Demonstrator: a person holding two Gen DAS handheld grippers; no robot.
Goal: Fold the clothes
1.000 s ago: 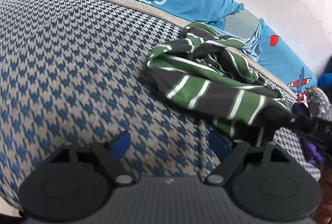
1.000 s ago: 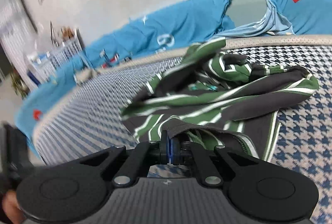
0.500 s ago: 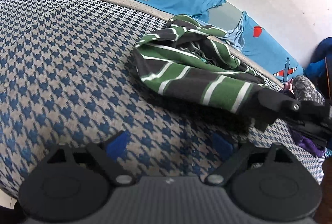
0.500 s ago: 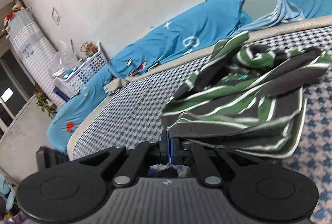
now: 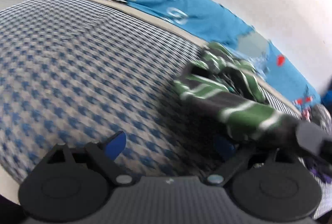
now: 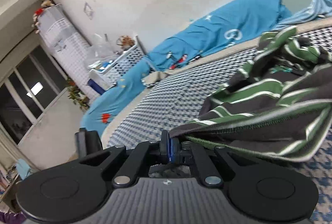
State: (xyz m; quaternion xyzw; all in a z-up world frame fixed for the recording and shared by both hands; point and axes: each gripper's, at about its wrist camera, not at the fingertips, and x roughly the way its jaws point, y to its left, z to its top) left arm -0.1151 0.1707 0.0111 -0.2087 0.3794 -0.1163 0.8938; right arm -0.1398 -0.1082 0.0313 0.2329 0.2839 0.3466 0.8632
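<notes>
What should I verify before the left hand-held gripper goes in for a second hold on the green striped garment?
1. Right hand-held gripper clamped on the green, black and white striped garment: ok, fingers closed on its edge.
2. Left hand-held gripper ready to grasp: ok, blue-tipped fingers wide apart, nothing between them.
3. Garment within the left gripper's view: ok, ahead to the right.
4. Free edge to grab identifiable: cannot tell, the left view is motion-blurred.
5. Garment spread flat: not ok, bunched on the blue and beige houndstooth cover.
</notes>
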